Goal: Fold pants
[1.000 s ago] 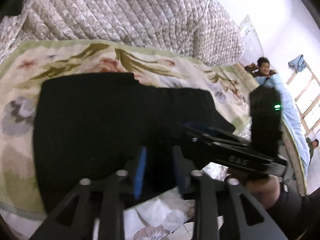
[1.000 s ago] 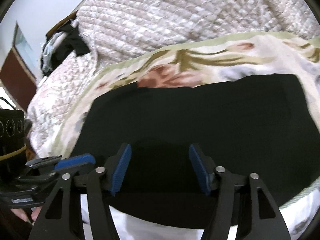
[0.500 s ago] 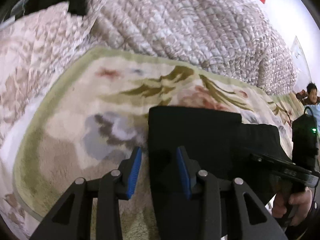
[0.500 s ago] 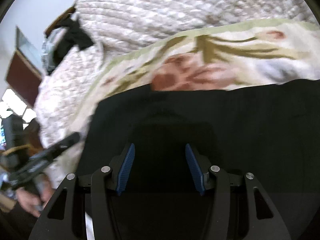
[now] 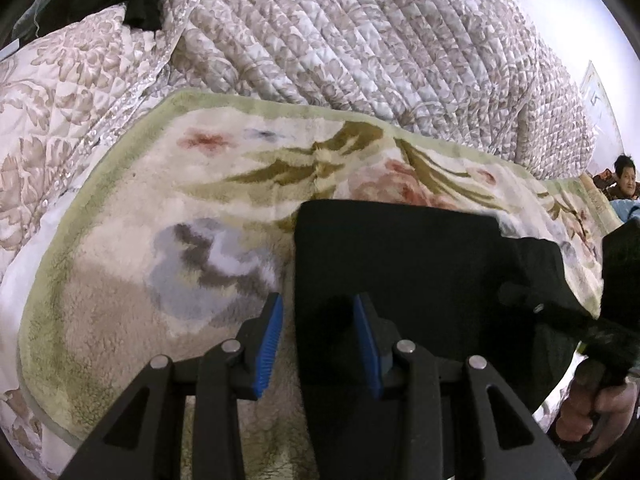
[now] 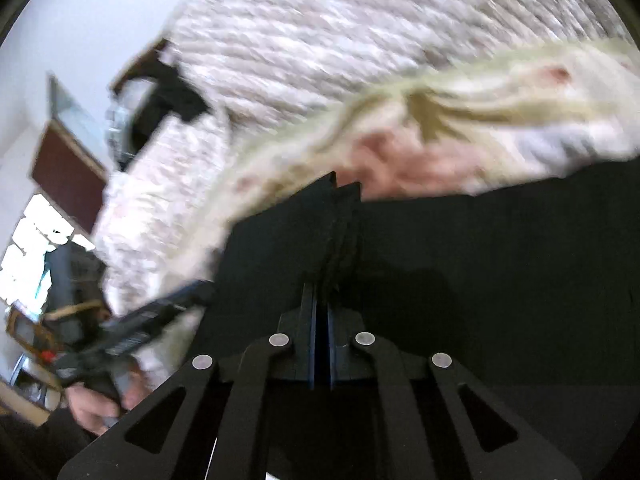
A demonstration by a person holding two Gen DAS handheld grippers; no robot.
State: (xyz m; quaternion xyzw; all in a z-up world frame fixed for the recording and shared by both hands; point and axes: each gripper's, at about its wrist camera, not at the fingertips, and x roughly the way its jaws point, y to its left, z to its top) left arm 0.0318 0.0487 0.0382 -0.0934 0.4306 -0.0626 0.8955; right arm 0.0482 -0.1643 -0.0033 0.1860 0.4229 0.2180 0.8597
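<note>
Black pants (image 5: 400,264) lying part-folded on the flowered blanket (image 5: 160,240) over the bed. Right hand-held gripper (image 6: 321,344) clamped on a pinched ridge of the pants; left hand-held gripper (image 5: 318,344) apart, straddling the left edge. Best to close the left on that edge, then lift both evenly, keeping layers aligned. No containers in view.

One pair of black pants (image 5: 400,264) is lying on one floral blanket (image 5: 168,240); one quilted bedspread (image 5: 360,40) is lying behind; two grippers (image 5: 318,334) are showing.
</note>
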